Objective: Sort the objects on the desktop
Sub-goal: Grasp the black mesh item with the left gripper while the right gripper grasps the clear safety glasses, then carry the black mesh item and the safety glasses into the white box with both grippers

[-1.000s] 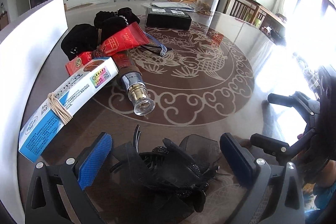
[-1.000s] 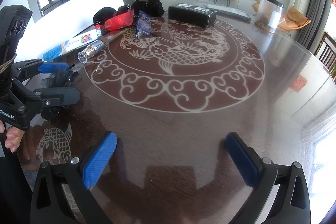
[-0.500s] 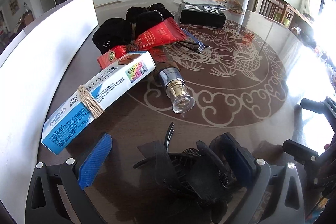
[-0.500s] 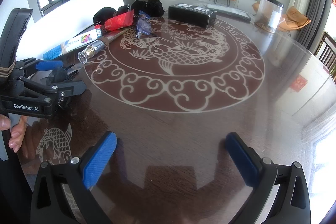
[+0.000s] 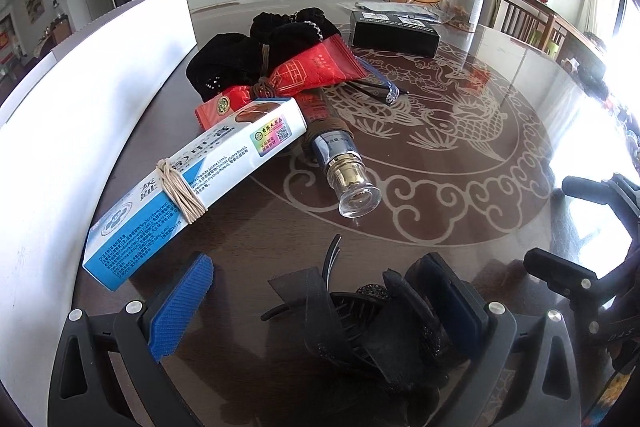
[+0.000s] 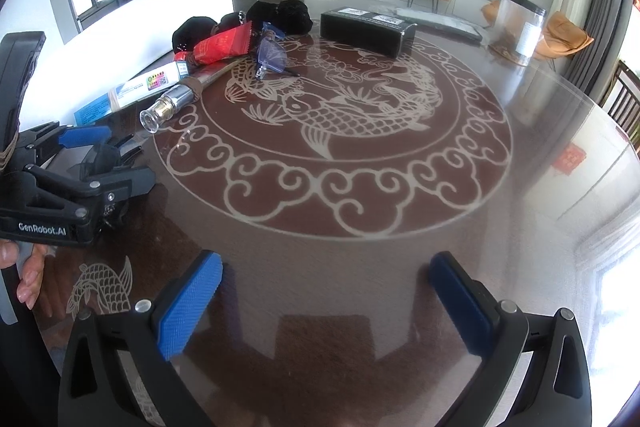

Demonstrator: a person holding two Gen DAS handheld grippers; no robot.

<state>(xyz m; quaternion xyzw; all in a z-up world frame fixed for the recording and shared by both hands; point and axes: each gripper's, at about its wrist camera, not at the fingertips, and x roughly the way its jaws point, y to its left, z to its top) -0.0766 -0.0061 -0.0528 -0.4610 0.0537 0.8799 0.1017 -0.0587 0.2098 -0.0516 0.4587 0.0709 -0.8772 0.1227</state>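
The left gripper [image 5: 316, 303] has its fingers apart around the black hair clip [image 5: 360, 319] at the table's near edge — closing off-centre may flick it away; the right gripper [image 6: 324, 301] hangs wide apart, empty.

The right gripper [image 6: 324, 301] hangs wide open above bare table [image 6: 400, 251]. Far ahead-left, the left gripper [image 6: 104, 159] straddles a black hair clip [image 6: 106, 157], beyond which lies a glass-tipped bottle [image 6: 170, 107].
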